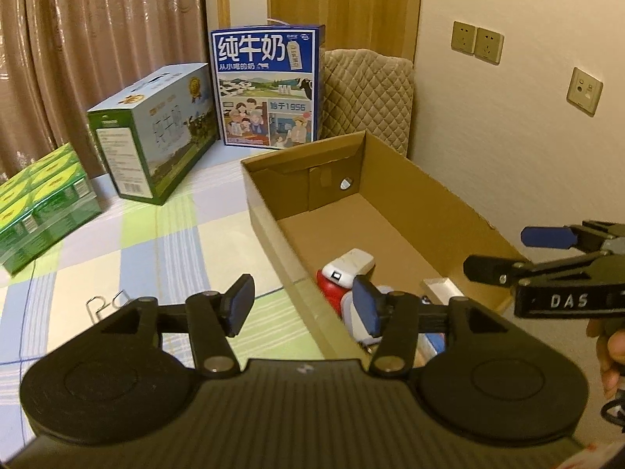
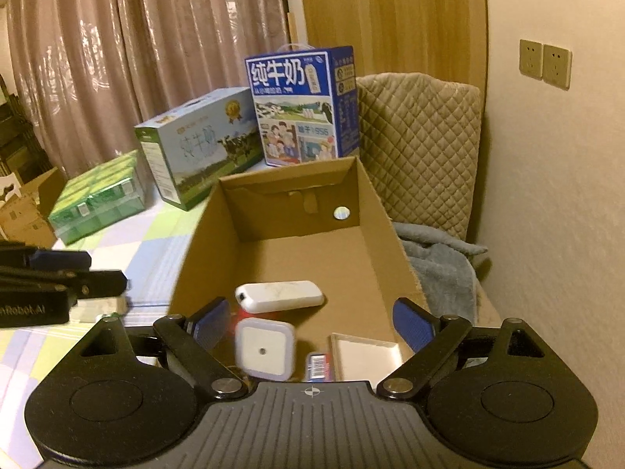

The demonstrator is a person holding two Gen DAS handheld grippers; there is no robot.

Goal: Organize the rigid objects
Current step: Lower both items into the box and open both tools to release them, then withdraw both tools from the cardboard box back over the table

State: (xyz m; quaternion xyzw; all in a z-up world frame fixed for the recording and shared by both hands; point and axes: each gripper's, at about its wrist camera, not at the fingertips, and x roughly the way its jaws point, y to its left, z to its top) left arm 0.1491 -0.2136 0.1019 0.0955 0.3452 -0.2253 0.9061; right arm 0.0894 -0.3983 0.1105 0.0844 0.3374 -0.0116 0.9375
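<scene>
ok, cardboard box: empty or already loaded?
Loaded, partly. The cardboard box holds a white power bank, a square night light and a white tray at its near end; the far end is bare.

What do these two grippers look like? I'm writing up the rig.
Both the left gripper and right gripper are black, with round discs on a ribbed base, jointed link arms and blue pads. White lettering marks their sides. A bare hand holds the right one.

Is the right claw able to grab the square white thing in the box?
Probably yes: the right claw is open just above the square thing, and nothing covers it.
</scene>
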